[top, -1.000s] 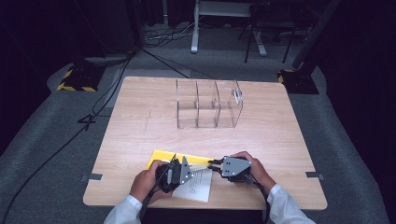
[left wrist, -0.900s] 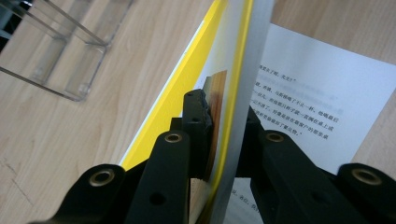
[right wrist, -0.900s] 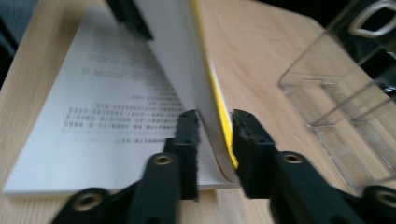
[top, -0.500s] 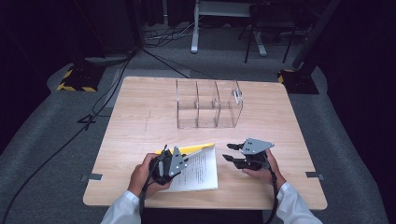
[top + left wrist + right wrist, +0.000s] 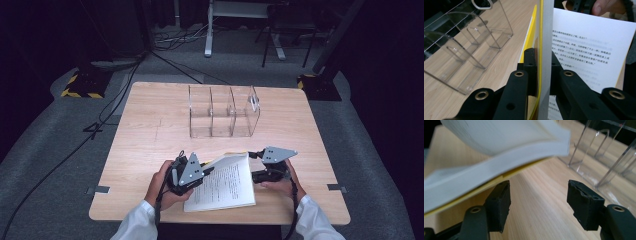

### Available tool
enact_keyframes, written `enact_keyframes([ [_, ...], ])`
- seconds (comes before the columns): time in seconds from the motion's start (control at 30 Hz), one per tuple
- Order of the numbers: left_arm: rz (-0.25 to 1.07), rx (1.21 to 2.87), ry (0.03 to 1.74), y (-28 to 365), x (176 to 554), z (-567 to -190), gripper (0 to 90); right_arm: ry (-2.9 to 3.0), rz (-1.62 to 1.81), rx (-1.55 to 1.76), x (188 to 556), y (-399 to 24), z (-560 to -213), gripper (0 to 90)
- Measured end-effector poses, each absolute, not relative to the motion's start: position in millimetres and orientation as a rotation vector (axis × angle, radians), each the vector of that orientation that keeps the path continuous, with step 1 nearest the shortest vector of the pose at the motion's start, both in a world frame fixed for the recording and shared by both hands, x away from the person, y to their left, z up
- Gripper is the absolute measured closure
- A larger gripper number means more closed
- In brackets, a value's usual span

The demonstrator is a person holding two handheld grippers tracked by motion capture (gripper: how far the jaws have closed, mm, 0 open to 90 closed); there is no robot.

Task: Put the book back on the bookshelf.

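The book [image 5: 222, 184] lies open near the front edge of the worktop [image 5: 150, 125], between the person's two hands, with its printed page facing up and a yellow cover showing along its far edge. It is a paperback: light, limp, the block of pages bending easily, as the right gripper view shows where the page edge [image 5: 499, 152] curves up off the wood. It will likely sag if lifted by one corner, and loose leaves can slip out of a shallow pinch. The safer hold is deep on the cover and a thick bundle of pages together, close to the spine.

The left gripper [image 5: 200, 172] has its jaws closed on the yellow cover and the pages just behind it, holding that part upright like a wall; in the left gripper view the pads squeeze the cover's edge [image 5: 541, 72] from both sides. The right gripper [image 5: 256, 165] sits just beside the book's right edge; its jaws have just been opening and stand apart with only bare wood between them, the book's overhanging corner above the left jaw.

Well behind the book, toward the far edge, stands a clear acrylic organiser [image 5: 222, 112] with three upright compartments, all empty.
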State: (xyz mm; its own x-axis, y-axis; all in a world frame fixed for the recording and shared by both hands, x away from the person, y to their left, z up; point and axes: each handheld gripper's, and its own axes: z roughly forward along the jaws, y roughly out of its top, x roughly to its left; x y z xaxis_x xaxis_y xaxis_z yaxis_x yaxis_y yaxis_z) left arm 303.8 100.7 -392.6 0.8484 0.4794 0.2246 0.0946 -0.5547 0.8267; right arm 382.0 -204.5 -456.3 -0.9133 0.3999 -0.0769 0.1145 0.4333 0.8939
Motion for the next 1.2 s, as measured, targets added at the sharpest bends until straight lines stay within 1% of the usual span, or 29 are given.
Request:
enact_keyframes([
  [0.07, 0.535, 2.109, 0.411, 99.7, 303.1, -394.6, 83.3, 2.390, 1.511, 0.427, 379.0, -206.1, -450.8, 35.1],
  [0.33, 0.493, 2.060, 0.426, 107.0, 303.1, -399.5, 82.9, 2.339, 1.556, 0.446, 373.5, -203.5, -442.4, 36.4],
  [0.5, 0.466, 2.029, 0.443, 115.5, 301.7, -401.7, 80.4, 2.318, 1.582, 0.438, 370.6, -197.0, -436.7, 37.1],
  [0.6, 0.460, 2.028, 0.449, 120.9, 299.4, -403.5, 78.5, 2.306, 1.601, 0.431, 368.4, -191.7, -433.2, 37.6],
  [0.8, 0.443, 2.013, 0.469, 134.8, 296.7, -405.3, 77.7, 2.285, 1.606, 0.410, 364.0, -180.9, -425.7, 37.8],
  [0.87, 0.432, 2.022, 0.465, 140.5, 294.8, -406.6, 80.3, 2.282, 1.608, 0.408, 363.9, -177.4, -423.5, 37.8],
  [1.03, 0.423, 2.010, 0.486, 153.8, 292.1, -407.9, 80.9, 2.272, 1.634, 0.388, 363.7, -165.4, -417.2, 37.8],
  [1.1, 0.402, 2.010, 0.492, 159.9, 292.7, -409.7, 79.5, 2.269, 1.645, 0.380, 363.6, -160.5, -415.0, 37.7],
  [1.2, 0.414, 2.015, 0.486, 166.3, 290.5, -413.3, 77.8, 2.277, 1.655, 0.359, 362.3, -152.1, -411.6, 37.1],
])
